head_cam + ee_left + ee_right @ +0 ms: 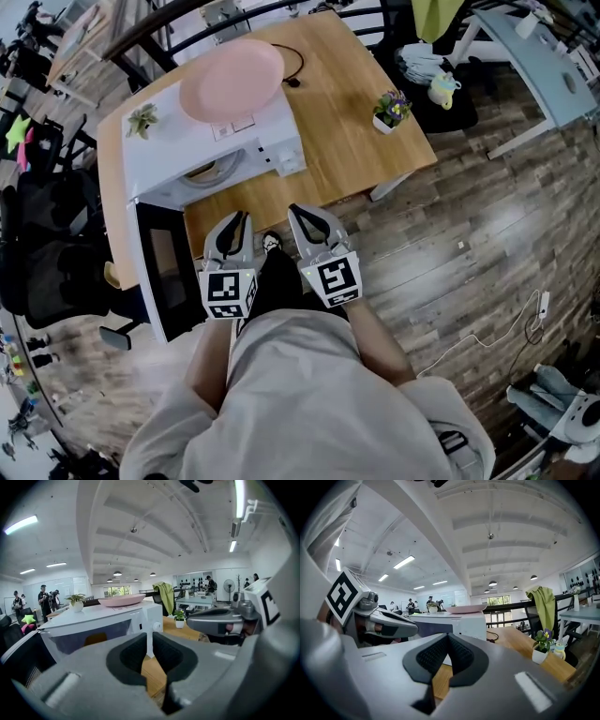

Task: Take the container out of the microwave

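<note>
Ahead of the left claw (239,220) lies a pink plate (232,80), with a small leafy plant (142,120) to its left. Ahead and right of the right claw (298,214), a white pot of purple flowers (391,110) stands on the wooden tabletop (347,141). A black cable (292,67) lies farther off. Black chairs (47,253) crowd the left claw's left.

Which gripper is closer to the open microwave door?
Left. The left gripper hangs just beside the microwave door; the right gripper sits beyond it, farther from the door.
</note>
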`<state>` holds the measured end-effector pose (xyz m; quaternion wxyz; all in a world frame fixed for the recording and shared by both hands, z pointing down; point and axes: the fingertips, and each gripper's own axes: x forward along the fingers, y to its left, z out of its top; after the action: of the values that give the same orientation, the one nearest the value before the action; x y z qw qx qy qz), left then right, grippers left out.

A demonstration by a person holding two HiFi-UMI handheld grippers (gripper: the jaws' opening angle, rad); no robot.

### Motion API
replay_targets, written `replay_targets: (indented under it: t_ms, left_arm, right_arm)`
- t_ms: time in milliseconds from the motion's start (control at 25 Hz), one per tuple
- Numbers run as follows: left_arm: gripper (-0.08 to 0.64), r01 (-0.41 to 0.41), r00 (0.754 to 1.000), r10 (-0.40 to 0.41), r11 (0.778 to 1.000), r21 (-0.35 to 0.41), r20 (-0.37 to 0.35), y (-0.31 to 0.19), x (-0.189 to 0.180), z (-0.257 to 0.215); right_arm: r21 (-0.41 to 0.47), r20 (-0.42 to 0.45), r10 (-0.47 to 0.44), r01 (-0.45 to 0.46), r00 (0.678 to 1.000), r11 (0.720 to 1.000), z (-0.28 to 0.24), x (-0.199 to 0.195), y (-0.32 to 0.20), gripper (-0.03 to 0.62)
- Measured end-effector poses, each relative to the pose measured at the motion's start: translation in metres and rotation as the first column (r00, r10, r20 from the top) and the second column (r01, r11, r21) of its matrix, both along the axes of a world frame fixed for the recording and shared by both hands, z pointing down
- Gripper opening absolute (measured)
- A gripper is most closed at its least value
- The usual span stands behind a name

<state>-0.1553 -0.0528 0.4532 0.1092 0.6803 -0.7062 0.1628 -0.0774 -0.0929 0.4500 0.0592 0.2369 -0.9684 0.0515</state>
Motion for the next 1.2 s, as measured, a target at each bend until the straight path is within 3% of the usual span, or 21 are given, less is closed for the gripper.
replay_targets:
  t_ms: [600,760,960,1200]
  left_arm:
    - [0.043,-0.01,1.0,0.007,0.991,-0.131,-0.02,-0.025,-0.046,0.051]
    - [0.043,-0.014,1.0,0.017,0.983,-0.184,0.013,-0.03,-0.06,0.065]
    - [0.043,-0.022,0.995,0.049,0.956,-0.291,0.085,-0.033,-0.083,0.091]
    - [0.043,0.022,0.989,0.029,0.943,-0.333,0.147,-0.04,-0.112,0.103]
  right_arm:
    - [-0.12,-0.068,0.013,-0.021,0.998,0.993,0.053,-0.04,-0.021,0.011]
    - [-0.141,-0.085,0.001,-0.013,0.996,0.99,0.067,-0.052,-0.019,0.011]
    - [-0.153,-0.1,-0.014,-0.002,0.995,0.988,0.075,-0.067,-0.022,0.011]
    - [-0.159,-0.117,-0.026,0.007,0.993,0.987,0.08,-0.08,-0.027,0.011]
